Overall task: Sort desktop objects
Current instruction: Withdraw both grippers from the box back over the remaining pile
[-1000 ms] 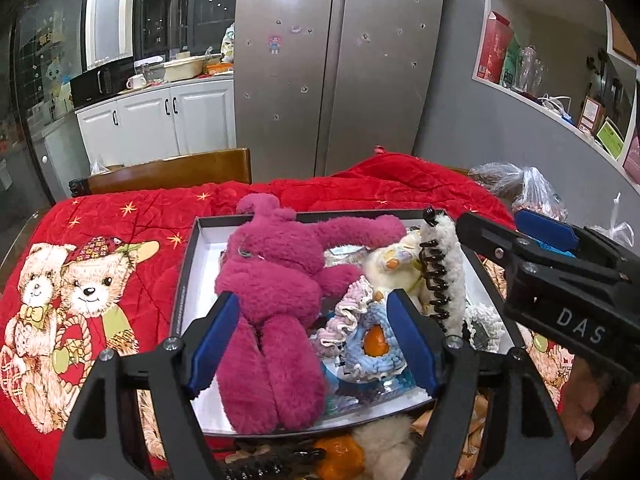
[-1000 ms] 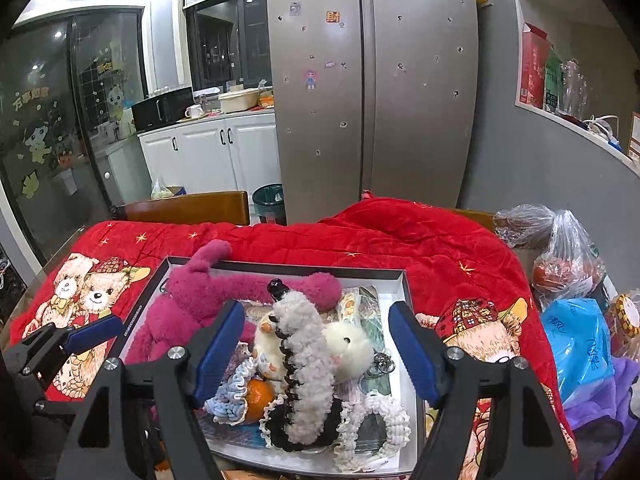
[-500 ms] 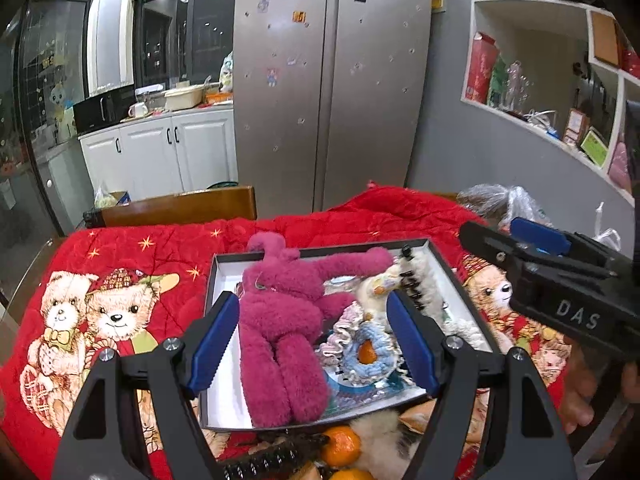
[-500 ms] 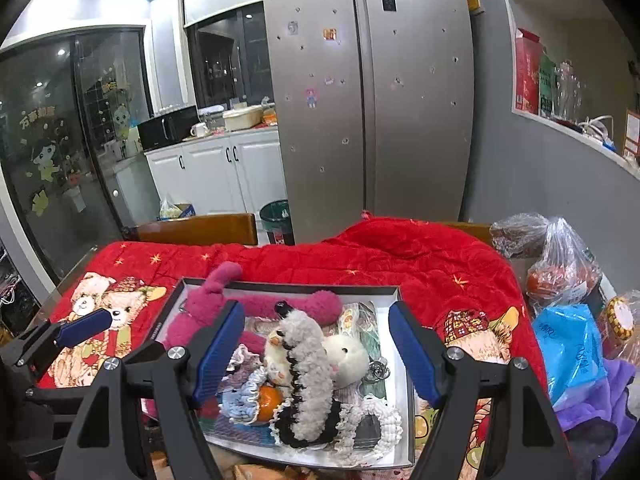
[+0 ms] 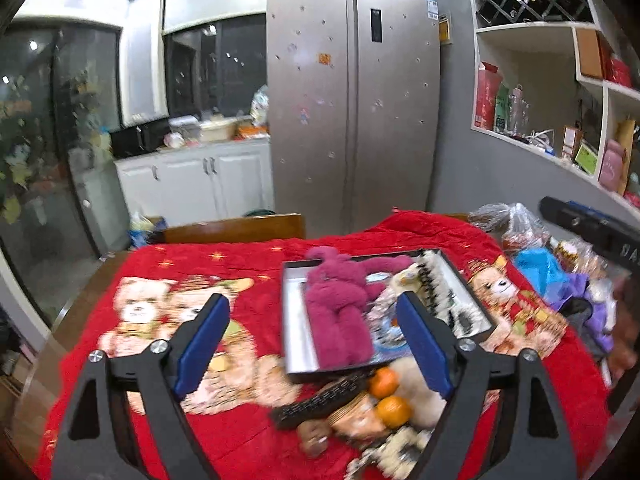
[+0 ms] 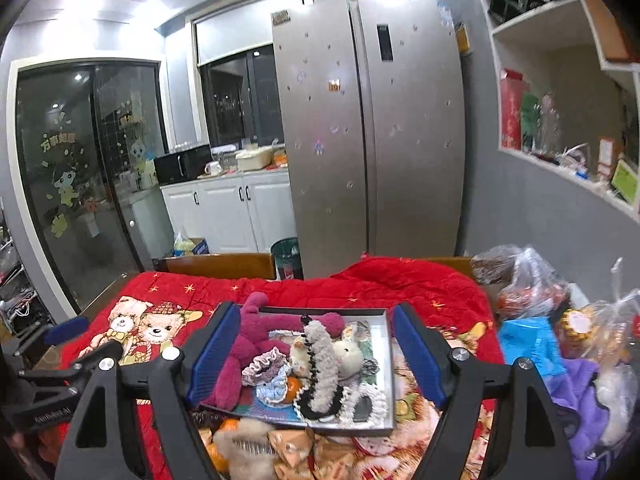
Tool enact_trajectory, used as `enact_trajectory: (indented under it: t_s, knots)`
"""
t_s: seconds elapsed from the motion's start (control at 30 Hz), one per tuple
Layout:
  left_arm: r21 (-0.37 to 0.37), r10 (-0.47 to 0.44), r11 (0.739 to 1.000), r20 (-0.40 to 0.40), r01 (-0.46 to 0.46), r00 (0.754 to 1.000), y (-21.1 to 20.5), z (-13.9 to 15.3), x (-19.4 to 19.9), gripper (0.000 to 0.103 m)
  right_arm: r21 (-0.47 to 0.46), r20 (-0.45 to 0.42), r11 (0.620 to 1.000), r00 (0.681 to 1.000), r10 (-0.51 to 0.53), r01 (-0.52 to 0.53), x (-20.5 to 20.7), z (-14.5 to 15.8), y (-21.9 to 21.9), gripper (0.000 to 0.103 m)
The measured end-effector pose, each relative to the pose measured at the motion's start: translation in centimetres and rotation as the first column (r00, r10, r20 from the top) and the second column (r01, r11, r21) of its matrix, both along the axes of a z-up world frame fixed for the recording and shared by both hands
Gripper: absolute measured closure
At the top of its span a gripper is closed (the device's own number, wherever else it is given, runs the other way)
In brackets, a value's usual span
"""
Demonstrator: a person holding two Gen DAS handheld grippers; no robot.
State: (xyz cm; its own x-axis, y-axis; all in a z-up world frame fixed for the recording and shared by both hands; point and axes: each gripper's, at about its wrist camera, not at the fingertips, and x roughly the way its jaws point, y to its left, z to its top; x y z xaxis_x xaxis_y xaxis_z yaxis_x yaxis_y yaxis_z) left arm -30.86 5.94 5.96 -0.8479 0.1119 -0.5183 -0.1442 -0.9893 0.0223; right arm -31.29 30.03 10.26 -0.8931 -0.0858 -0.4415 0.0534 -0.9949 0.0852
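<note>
Partly blurred clutter (image 5: 360, 412) before tray (image 5: 292, 320); items indistinct

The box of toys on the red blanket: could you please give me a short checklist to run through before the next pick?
1. Left gripper empty: ok, jaws opening, nothing between them.
2. Right gripper empty: ok, jaws opening, nothing between them.
3. Box flat on the red blanket: ok.
4. Room left in the box: ok, bare strip beside the pink plush toy.
5. Loose items in front of the box, such as the oranges and the black comb: not ok, unsorted.
6. Sharp view of the loose pile: not ok, blurred.
</note>
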Motion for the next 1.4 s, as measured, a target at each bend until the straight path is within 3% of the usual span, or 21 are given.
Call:
enact_trajectory:
  t_s: [0.1,0.23,0.4,0.5,0.73,1.07,1.4]
  knots:
    - [-0.031,0.005,0.999,-0.007,-0.006,1.0,-0.3,-1.0,3.0,0.015,0.004,-0.029,1.0,0.999,-0.017,0.017,2.7,-0.1,0.2,0.021]
    - [0.038,-0.05,0.998,0.029,0.048,0.998,-0.3,-4.2,5.4,0.015,-0.014,-0.049,0.999,0.998,-0.039,0.038,5.5,-2.1,0.4,0.02]
    - [0.013,-0.078,0.997,0.097,0.077,0.992,1.5,-9.2,4.7,0.016,0.045,0.01,0.999,1.0,-0.025,0.024,6.2,-6.0,-0.5,0.02]
    - [0.04,-0.099,0.995,0.137,0.095,0.986,2.2,-11.2,3.8,0.016,0.057,0.056,0.998,0.998,-0.019,0.016,6.3,-8.6,-0.9,0.02]
    - [0.096,-0.118,0.991,0.224,0.098,0.967,2.6,-14.8,1.7,0.016,-0.001,0.152,0.998,0.986,-0.065,0.066,5.2,-12.4,0.9,0.02]
    - [0.079,-0.152,0.988,0.263,0.136,0.953,3.8,-16.4,-0.5,0.021,0.014,0.285,0.998,0.957,-0.059,0.057,2.5,-17.1,0.9,0.02]
    - [0.044,-0.144,0.99,0.253,0.137,0.957,3.5,-16.7,-0.9,0.022,0.013,0.321,0.998,0.945,-0.064,0.063,1.5,-19.0,1.4,0.02]
